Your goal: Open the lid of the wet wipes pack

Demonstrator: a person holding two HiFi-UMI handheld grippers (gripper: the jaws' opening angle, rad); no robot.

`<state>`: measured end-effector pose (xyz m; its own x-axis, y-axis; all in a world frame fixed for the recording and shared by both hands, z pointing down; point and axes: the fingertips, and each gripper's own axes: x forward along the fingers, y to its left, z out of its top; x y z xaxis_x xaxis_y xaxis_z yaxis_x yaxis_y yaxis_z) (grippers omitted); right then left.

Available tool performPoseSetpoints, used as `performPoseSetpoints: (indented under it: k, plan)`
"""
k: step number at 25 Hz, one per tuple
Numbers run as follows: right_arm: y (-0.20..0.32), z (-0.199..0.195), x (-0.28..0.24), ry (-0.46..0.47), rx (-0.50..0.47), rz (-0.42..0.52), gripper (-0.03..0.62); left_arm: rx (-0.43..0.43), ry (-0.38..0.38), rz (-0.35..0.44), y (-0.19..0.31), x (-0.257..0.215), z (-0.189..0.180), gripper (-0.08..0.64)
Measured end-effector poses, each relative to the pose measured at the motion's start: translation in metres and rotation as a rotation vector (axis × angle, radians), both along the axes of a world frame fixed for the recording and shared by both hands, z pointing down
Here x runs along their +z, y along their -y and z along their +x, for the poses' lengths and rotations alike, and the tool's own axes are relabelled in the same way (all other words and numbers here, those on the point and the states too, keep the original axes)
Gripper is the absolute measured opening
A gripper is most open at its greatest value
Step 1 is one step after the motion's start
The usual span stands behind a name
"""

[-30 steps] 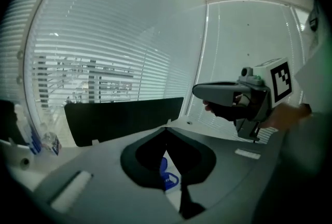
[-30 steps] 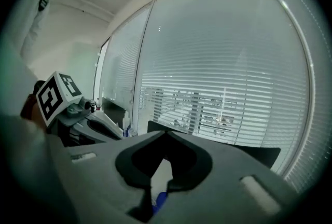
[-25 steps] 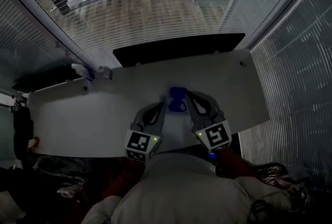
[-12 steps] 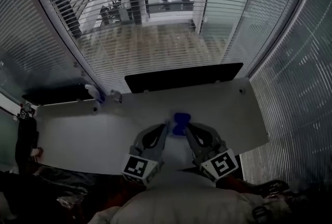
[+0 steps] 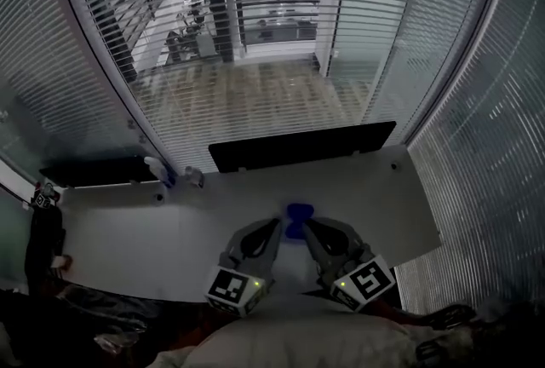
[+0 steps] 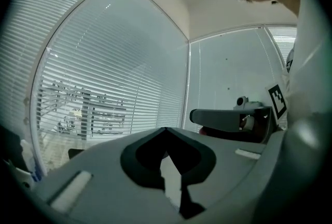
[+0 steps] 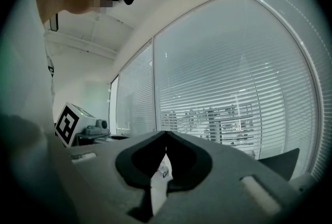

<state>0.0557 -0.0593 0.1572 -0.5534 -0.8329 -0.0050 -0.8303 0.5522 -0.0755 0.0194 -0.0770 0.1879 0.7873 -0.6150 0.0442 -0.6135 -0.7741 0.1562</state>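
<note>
The wet wipes pack (image 5: 297,219), with its blue lid on top, hangs above the white table (image 5: 128,221) between my two grippers in the head view. My left gripper (image 5: 278,227) comes at it from the left, and a white sliver of the pack (image 6: 171,181) is pinched in its closed jaws. From the right, my right gripper (image 5: 312,227) is shut on the pack's white printed edge (image 7: 158,186). Both grippers point level. In the gripper views my left gripper (image 6: 171,166) and right gripper (image 7: 163,163) hide most of the pack, and I cannot see whether the lid is open.
A long black panel (image 5: 302,146) stands along the table's far edge. Small bottles (image 5: 167,174) sit at the back left, beside a dark tray (image 5: 94,171). Window blinds surround the table. The person's torso fills the bottom of the head view.
Both grippers have risen with the pack held between them. In the head view they now sit lower and closer to the body, and the view has tilted up toward the window.
</note>
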Motion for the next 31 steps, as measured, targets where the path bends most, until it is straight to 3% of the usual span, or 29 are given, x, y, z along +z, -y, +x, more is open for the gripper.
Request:
performPoseSetpoints:
  k: [31]
  plan:
    - [0.001,0.002,0.006,0.022,-0.013,-0.021,0.0,-0.006,0.027,-0.019,0.002,0.012,-0.003,0.003]
